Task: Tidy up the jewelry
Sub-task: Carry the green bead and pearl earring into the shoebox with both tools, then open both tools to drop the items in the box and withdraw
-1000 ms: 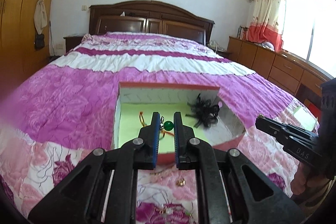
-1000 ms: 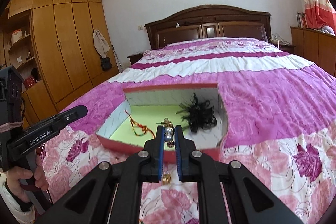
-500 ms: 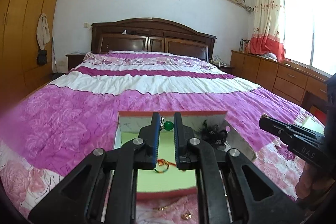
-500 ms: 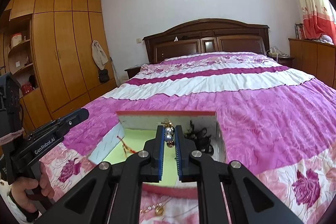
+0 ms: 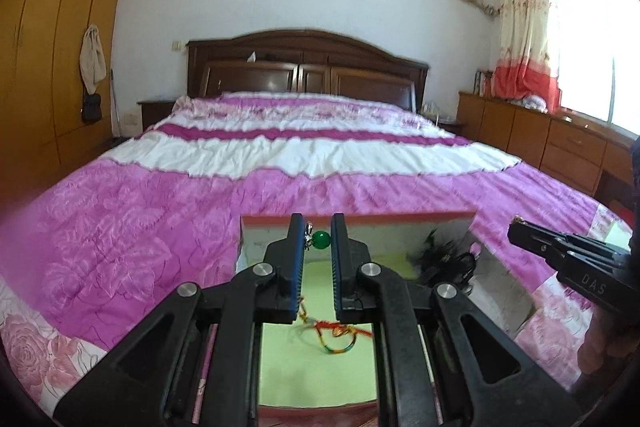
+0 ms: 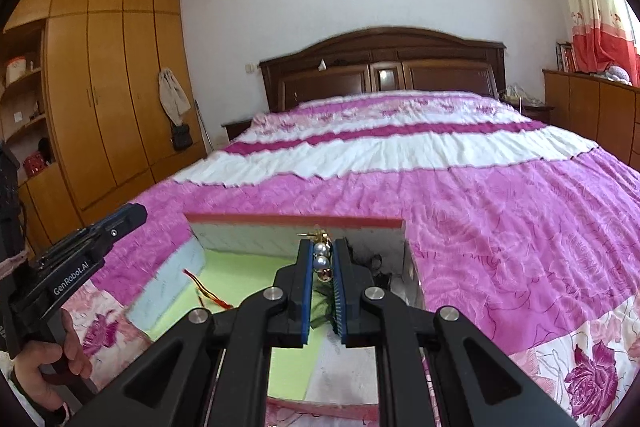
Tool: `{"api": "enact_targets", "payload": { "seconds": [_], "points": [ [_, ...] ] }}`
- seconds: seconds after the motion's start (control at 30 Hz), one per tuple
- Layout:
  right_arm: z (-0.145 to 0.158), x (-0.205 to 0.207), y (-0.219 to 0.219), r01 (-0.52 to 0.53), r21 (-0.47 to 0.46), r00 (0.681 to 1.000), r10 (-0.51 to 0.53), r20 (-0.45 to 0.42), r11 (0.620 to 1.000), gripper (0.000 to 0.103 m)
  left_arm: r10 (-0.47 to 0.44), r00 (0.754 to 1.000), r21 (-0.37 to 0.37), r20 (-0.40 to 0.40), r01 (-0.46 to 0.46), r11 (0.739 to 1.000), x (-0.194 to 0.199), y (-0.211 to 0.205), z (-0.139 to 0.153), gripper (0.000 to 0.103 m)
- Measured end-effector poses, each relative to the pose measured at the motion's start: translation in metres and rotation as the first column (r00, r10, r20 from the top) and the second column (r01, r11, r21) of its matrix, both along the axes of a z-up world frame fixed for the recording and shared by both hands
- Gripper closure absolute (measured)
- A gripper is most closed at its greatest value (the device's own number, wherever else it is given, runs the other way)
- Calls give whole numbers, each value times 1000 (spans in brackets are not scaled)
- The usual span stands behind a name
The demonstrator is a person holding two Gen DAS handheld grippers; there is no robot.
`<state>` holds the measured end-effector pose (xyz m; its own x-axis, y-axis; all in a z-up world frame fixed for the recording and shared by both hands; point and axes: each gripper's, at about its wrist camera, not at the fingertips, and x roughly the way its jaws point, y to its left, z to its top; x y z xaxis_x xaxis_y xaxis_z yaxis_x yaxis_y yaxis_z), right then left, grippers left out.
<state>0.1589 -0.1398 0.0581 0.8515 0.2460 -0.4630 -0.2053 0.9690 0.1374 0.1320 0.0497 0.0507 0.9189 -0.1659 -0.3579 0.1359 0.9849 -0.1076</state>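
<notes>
The left gripper [image 5: 317,241] is pinching a green bead [image 5: 321,239] above the box [image 5: 360,220]. The right gripper [image 6: 321,261] is clamping a pearl earring [image 6: 320,255], with a black hairpiece [image 6: 374,263] lying just beyond its right finger

A green bead [image 5: 321,239] and pearl earring [image 6: 321,255] are hanging over the box [image 5: 360,218], where a red cord [image 5: 340,331] is lying on green lining.

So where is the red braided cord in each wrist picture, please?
Left wrist: red braided cord low centre, on the box's green floor, just past the tongs' base.
Right wrist: cord lower left, on the same floor beside the box's left wall.
Shared landmark: black feathered hairpiece in the box.
</notes>
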Motion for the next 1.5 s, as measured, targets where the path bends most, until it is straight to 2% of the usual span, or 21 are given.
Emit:
{"api": "enact_targets", "payload": {
  "seconds": [0.2, 0.37, 0.57, 0.73, 0.83, 0.9, 0.97, 1.03, 1.27, 1.4, 1.5],
  "points": [
    [-25, 21, -2, 13, -28, 993, -16, -114, 1000, 92, 8, 990, 7, -139, -7, 1000, 19, 2, -27, 99],
    [-42, 32, -2, 17, -63, 981, -28, -190, 998, 92, 5, 965, 27, -261, 2, 1000, 30, -2, -47, 99],
    [-57, 40, -4, 33, -82, 965, -53, -256, 996, 92, 7, 937, 43, -349, 8, 999, 38, -6, -59, 99],
    [-59, 44, -6, 33, -90, 958, -58, -283, 995, 91, 8, 931, 61, -365, 15, 998, 39, -10, -60, 96],
    [-59, 44, -7, 40, -84, 957, -62, -285, 996, 88, 3, 928, 77, -373, 28, 997, 39, -14, -61, 90],
    [-58, 43, -7, 38, -73, 957, -58, -285, 997, 70, -6, 926, 85, -377, 41, 995, 39, -17, -60, 83],
    [-55, 42, -7, 26, -59, 959, -42, -281, 998, 64, -7, 925, 96, -380, 47, 994, 39, -20, -60, 77],
    [-53, 39, -6, 21, -57, 959, -36, -280, 998, 63, -3, 926, 98, -378, 43, 994, 37, -20, -59, 72],
    [-39, 22, -9, 10, 2, 972, -9, -236, 1000, 55, -17, 928, 11, -373, 23, 1000, 25, -7, -48, 69],
    [-24, 6, -11, 12, 37, 983, -5, -182, 999, 47, -19, 937, -8, -348, 17, 1000, 11, -1, -36, 68],
    [-14, -4, -12, 10, 52, 988, -2, -155, 999, 47, -28, 942, -22, -336, 22, 1000, 2, 1, -28, 67]
  ]
}}
